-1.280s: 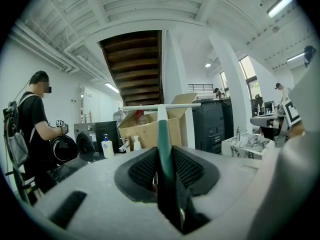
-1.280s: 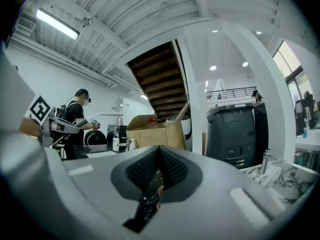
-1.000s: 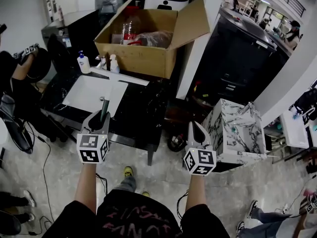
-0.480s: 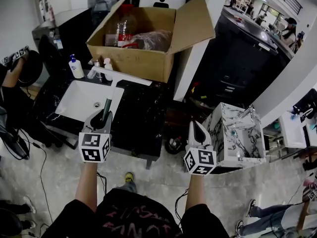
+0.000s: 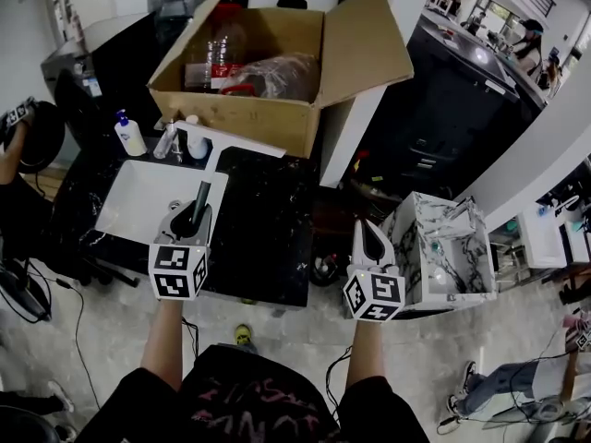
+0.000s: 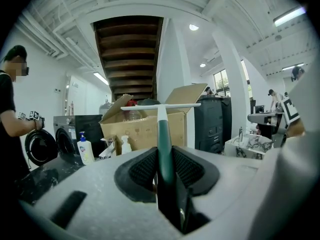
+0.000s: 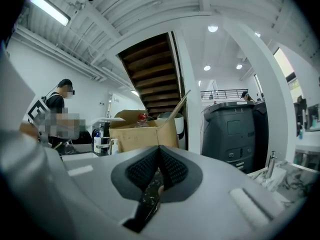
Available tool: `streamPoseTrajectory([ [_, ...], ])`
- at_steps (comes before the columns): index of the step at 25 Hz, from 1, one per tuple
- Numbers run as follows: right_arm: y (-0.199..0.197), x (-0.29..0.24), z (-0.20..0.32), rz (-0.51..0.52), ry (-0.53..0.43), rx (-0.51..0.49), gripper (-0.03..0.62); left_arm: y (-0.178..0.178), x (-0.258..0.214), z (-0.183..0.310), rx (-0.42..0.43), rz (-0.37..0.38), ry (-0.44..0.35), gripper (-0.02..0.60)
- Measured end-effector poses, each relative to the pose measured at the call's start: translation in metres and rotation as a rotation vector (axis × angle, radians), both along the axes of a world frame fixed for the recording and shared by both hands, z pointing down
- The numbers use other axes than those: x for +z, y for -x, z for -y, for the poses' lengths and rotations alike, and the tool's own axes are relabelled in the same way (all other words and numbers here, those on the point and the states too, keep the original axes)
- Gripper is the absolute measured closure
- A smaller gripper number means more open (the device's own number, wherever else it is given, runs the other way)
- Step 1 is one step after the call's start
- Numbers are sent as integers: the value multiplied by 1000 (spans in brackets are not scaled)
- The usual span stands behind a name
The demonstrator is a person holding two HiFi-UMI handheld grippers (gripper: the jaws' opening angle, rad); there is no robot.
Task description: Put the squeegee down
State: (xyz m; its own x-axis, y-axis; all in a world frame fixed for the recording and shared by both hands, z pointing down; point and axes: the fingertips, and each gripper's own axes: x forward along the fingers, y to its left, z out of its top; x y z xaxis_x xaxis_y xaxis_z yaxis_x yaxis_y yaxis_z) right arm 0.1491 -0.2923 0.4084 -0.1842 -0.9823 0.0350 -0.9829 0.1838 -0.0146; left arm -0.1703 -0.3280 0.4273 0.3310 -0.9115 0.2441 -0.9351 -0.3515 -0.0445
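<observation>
"Where was the squeegee (image 5: 205, 181)?"

"Clamped by its green handle in the left hand-held gripper (image 5: 189, 221), with the blade at twelve o'clock, over the sink's (image 5: 129, 212) right edge. The right hand-held gripper (image 5: 369, 240) was pinched closed and empty."

"The risk?"

"Releasing there could tip it into the sink, or catch the cardboard box (image 5: 249, 118), instead of landing it on the surface (image 5: 268, 238)."

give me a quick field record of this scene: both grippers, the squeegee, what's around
left hand-held gripper: shut on squeegee, gripping its dark green handle
squeegee state: not yet put down, white blade level, toward cardboard box
right hand-held gripper: shut, empty
sink: white, set in black counter, ahead of the left hand-held gripper
cardboard box state: open, on the counter behind the sink
soap bottle: upright, at the sink's far left corner
</observation>
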Motion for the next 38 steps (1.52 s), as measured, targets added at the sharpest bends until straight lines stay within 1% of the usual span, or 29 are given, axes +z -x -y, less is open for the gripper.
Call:
streamPoseTrajectory([
  [9,22,-4,28,-6,3,42,582,17,10,34,33,-27,21,480],
  [14,29,0,35,-11,8,61,582,20,13,43,60,-30,20,479],
  [18,31,1,41,-13,13,67,582,23,20,47,63,-33,33,480],
  [28,25,0,59,-7,13,34,582,18,23,56,34,-39,49,479],
  [38,5,5,79,-4,20,-32,582,-9,21,59,-4,-21,60,479],
])
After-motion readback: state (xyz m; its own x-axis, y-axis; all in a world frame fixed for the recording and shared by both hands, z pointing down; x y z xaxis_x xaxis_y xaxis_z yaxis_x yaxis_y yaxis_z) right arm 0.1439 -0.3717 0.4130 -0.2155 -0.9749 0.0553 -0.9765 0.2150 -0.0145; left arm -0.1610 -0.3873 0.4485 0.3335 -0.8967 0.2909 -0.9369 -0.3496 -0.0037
